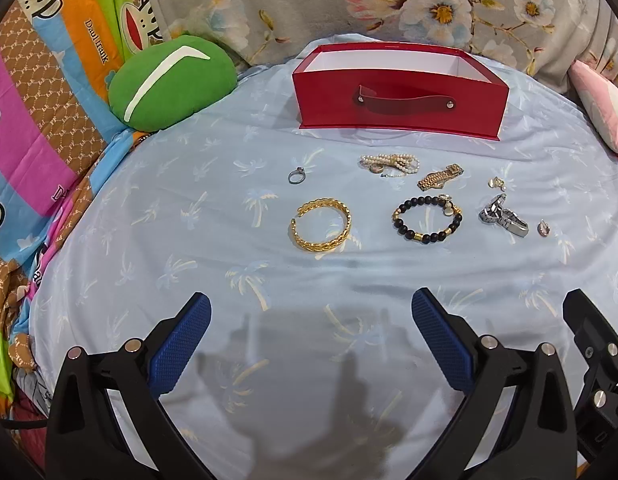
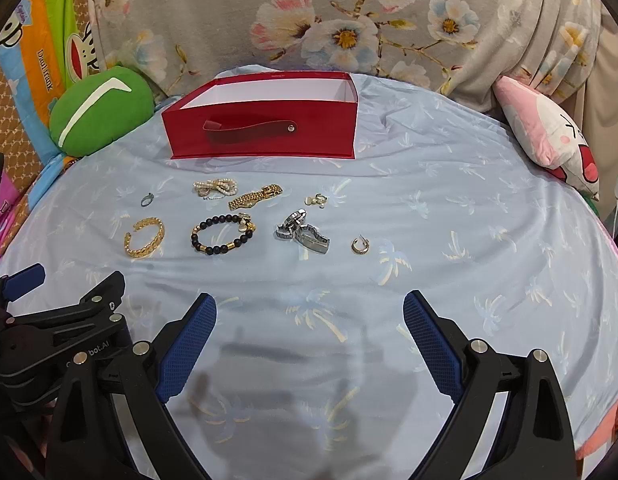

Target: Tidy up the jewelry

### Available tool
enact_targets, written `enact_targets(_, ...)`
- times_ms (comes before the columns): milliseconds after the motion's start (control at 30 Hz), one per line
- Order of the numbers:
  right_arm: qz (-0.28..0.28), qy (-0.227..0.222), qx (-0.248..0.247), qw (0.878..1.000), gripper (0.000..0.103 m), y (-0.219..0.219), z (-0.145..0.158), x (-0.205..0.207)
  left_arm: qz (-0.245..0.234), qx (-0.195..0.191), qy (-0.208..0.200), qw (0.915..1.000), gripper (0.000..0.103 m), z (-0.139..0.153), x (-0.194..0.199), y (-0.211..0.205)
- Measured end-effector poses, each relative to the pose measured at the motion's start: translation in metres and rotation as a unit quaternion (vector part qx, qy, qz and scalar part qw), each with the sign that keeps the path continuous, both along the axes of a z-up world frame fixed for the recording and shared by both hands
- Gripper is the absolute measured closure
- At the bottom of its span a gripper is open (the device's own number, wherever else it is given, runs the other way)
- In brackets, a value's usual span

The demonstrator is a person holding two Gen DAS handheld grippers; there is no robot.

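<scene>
Blue palm-print bedsheet (image 1: pixel 269 272) | jewelry in two rows before red box (image 1: pixel 401 96) | gold bangle (image 1: pixel 323 224) straight ahead of left gripper (image 1: pixel 311 320), nearer it | right gripper (image 2: pixel 309 316) faces silver watch (image 2: pixel 303 232) | both jaws wide apart, holding nothing

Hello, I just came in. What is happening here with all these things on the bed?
A person holds two grippers over a blue sheet, about to sort jewelry. The left gripper and right gripper are both open and empty. Nothing is picked up yet: a gold bangle, black bead bracelet, silver ring, pearl strand, gold watch, silver watch and small earrings lie in front of an open red box.
</scene>
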State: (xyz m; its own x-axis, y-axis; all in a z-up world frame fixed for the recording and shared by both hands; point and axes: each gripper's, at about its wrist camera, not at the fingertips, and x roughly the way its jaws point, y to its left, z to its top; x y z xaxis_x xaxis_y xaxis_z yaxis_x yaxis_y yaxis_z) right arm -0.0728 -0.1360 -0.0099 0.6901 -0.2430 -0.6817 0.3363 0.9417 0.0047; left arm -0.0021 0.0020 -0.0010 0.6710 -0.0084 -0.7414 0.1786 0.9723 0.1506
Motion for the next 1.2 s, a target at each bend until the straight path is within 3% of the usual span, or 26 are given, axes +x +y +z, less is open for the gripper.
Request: enact_targets(1200, -0.001, 0.003, 0.006, 1.0, 0.01, -0.004, -0.009, 0.007, 0.004, 0.003, 0.017, 0.9998, 0.005, -0.014, 0.007, -0.001)
